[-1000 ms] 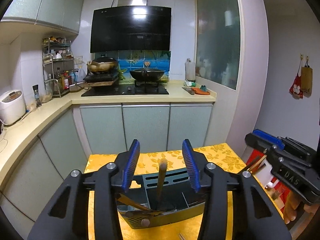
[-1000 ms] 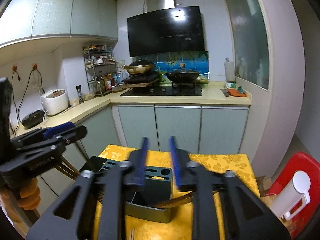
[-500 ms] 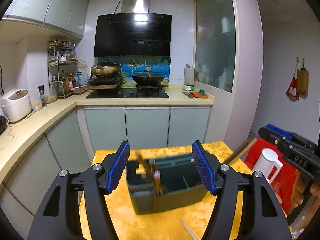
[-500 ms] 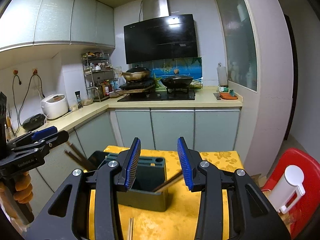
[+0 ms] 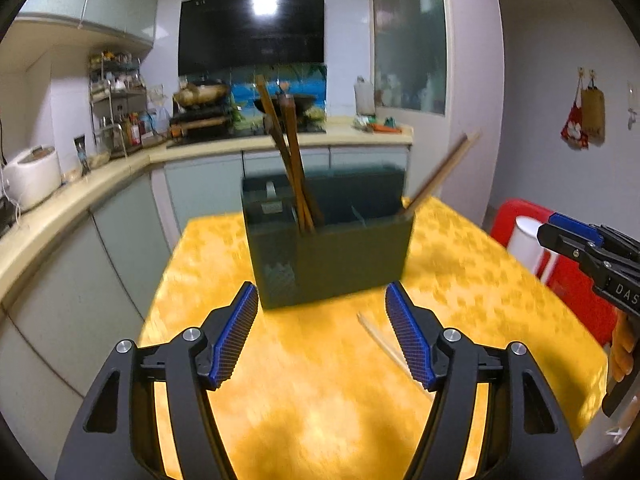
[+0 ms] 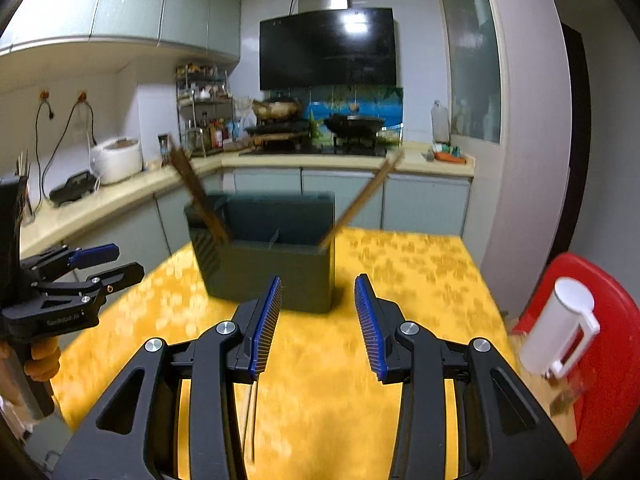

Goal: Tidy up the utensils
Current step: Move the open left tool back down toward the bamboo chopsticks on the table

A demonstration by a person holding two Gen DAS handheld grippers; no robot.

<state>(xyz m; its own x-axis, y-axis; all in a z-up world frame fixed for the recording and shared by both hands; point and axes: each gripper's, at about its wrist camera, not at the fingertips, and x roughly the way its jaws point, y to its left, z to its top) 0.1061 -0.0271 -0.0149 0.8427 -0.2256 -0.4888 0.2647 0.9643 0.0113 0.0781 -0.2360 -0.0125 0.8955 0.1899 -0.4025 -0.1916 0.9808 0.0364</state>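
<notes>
A dark green utensil holder stands on the yellow table; it also shows in the right wrist view. Brown chopsticks stand in its left compartment, and a lighter pair leans out at its right end. A loose pair of chopsticks lies on the table in front of the holder, near my left gripper's right finger. My left gripper is open and empty, short of the holder. My right gripper is open and empty, also short of the holder.
A red chair with a white container stands right of the table. Kitchen counters with a rice cooker run along the left and back. The table's edges lie close on both sides.
Both grippers have pulled back and up from the holder, which now stands farther ahead. The left gripper has opened wide; the right has opened somewhat.
</notes>
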